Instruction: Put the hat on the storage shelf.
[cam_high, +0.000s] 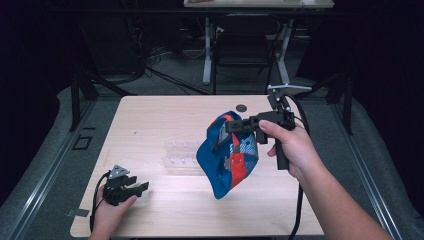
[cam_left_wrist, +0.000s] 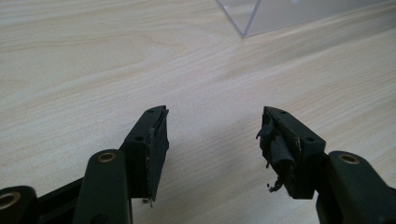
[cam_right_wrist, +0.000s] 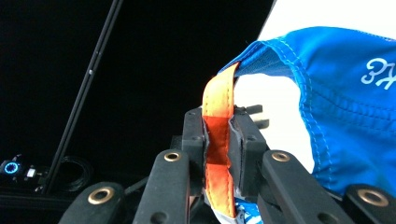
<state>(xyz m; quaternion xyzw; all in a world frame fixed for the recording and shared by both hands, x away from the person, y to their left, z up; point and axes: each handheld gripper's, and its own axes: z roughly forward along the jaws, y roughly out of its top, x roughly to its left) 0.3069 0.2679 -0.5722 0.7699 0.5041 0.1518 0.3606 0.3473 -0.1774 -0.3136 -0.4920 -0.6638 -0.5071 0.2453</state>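
A blue cap (cam_high: 226, 162) with an orange strap (cam_high: 237, 160) hangs in the air above the middle of the wooden table (cam_high: 165, 115). My right gripper (cam_high: 233, 125) holds it from the right, level, jaws shut on the strap. In the right gripper view the orange strap (cam_right_wrist: 218, 140) is pinched between the two pads, with the cap's blue cloth (cam_right_wrist: 345, 116) hanging at the right. My left gripper (cam_high: 141, 188) rests low at the table's near left corner, open, nothing between its jaws. In the left gripper view my left gripper (cam_left_wrist: 212, 133) points over bare wood.
A clear plastic tray (cam_high: 182, 154) lies on the table behind and left of the cap; its corner (cam_left_wrist: 247, 18) shows ahead of the left jaws. A small dark disc (cam_high: 241, 107) sits near the far edge. A chair and table legs stand beyond.
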